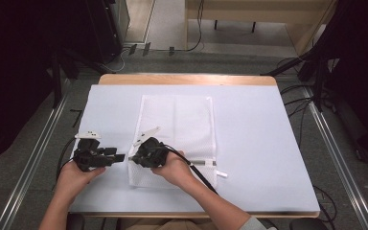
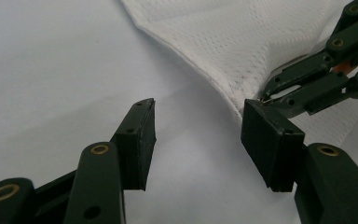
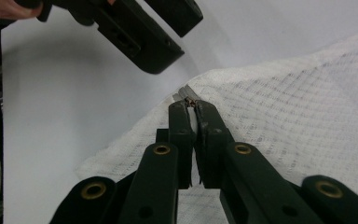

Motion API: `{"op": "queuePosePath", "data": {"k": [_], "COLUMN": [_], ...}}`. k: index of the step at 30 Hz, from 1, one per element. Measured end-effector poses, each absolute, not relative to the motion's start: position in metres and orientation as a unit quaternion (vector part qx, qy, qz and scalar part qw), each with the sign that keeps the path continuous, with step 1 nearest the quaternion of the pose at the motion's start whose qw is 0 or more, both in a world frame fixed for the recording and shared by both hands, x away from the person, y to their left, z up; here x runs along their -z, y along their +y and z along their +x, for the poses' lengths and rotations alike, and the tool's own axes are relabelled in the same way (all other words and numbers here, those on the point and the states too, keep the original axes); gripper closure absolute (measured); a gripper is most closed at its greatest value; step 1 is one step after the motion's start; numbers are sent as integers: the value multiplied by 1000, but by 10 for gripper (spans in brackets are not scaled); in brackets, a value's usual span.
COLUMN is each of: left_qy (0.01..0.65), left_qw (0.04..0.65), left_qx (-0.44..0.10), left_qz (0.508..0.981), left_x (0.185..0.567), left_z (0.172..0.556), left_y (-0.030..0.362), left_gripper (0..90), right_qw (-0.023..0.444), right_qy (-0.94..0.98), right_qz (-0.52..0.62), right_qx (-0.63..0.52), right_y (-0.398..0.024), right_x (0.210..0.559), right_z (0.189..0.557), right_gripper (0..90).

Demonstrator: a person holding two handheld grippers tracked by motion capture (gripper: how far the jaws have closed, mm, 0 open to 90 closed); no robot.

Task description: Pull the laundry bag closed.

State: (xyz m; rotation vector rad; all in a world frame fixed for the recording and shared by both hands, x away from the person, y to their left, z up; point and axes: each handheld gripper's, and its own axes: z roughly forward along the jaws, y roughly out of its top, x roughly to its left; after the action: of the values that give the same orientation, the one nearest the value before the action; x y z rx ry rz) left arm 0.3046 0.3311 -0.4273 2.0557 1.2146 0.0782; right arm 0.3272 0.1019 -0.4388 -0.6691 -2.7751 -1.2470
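White paper covers the desk (image 1: 249, 143), and dark floor and cables lie around it.

On the left, the left claw (image 1: 120, 157) sits low over the paper, just beside the bag. Its two jaws stand wide apart with nothing between them. In the left claw view (image 2: 198, 140) the gap points at the bag's raised edge.

Next comes the mesh bag (image 1: 182, 124). It lies flat in the middle of the desk, a bit to the left, with its near left corner pulled up. It is thin, white and full of tiny holes. It looks very light and floppy, so it will bend and drag instead of lifting as one piece. It will not break, but the mesh could slip out of a weak pinch.

The right claw (image 1: 133, 158) is clenched on the small zip tab (image 3: 189, 99) at that corner. In the right claw view (image 3: 193, 112) the jaws press tight with the tab between them.

A good spot for the free claw is the thick sewn edge (image 2: 200, 77) close to the zip, since it is firmer than the loose mesh. Holding there should keep the bag from sliding while the zip is pulled.
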Motion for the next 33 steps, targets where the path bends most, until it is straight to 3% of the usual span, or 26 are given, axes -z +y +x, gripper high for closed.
{"op": "queuePosePath", "data": {"k": [15, 23, 33], "left_qy": [422, 400, 382], "left_qw": [367, 349, 351], "left_qx": [19, 34, 35], "left_qz": [829, 847, 854], "left_x": [433, 439, 439], "left_z": [304, 305, 305], "left_y": [313, 303, 303], "left_gripper": [460, 512, 719], "right_qw": [14, 22, 40], "right_qy": [-887, -889, -898], "right_qz": [-216, -195, -167], "right_qx": [407, 413, 405], "right_y": [99, 99, 99], "right_x": [430, 425, 425], "right_z": [335, 332, 329], "right_gripper": [876, 876, 876]}}
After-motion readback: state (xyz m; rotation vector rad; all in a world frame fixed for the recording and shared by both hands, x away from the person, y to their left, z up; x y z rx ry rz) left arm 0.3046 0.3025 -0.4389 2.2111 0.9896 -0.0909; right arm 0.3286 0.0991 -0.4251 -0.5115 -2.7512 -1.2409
